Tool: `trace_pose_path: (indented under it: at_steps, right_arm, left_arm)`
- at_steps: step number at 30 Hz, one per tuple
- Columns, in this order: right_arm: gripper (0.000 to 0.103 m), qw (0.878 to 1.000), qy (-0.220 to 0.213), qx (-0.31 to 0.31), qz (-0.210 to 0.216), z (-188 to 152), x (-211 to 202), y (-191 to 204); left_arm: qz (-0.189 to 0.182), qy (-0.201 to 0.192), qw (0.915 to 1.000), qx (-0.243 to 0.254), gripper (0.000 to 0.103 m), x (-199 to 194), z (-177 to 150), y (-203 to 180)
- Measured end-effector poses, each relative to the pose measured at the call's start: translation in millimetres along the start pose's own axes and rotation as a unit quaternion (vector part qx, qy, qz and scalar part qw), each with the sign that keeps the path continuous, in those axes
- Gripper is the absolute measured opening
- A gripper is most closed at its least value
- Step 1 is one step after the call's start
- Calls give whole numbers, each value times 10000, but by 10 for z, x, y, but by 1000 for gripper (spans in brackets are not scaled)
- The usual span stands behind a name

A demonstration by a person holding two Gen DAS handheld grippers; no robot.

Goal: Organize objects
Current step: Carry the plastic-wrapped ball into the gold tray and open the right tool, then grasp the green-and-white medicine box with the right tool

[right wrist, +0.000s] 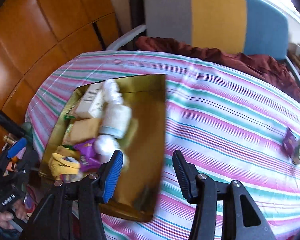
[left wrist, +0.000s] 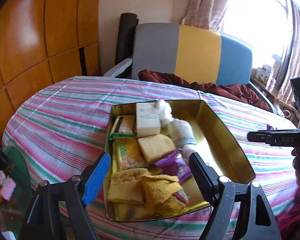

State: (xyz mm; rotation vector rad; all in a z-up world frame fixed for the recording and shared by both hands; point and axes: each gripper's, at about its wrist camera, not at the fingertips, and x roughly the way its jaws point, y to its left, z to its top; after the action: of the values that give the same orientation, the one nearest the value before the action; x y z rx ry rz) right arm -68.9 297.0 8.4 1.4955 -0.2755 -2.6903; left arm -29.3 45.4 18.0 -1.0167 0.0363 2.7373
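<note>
Striped bed (right wrist: 220, 108) carries gold tin (left wrist: 226, 140), packed w/ snack packs, yellow cloths (left wrist: 150, 190) & white box (left wrist: 147, 120). Purple box (right wrist: 293, 147) lies well apart on the right. Left gripper (left wrist: 150, 177) & right gripper (right wrist: 148, 173) both spread wide, holding nothing.

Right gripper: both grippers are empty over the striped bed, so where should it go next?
Probably swing the right gripper, jaws open and empty, toward the small purple box lying alone on the striped bedcover. It looks like the only loose item outside the gold metal tin, whose right side has bare floor.
</note>
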Motion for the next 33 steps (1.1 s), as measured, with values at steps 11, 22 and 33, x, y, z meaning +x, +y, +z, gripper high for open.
trace_pose_path:
  at_steps: [11,22,33]
  right_arm:
    - [52,9765,-93,1917,-985,-343,-357,-1663]
    - [52,9219,-161,3493,-1669,-527,-585,-3064]
    - [52,9148,36,3542,-1941,-104,-47,-3490]
  left_arm:
    - [-419,42,9971,629,81,38,96,-608]
    - [-863,326,9894,1124,81,228,108,-1241]
    - [-1154,496,9821,1403,81,436,198,-1716]
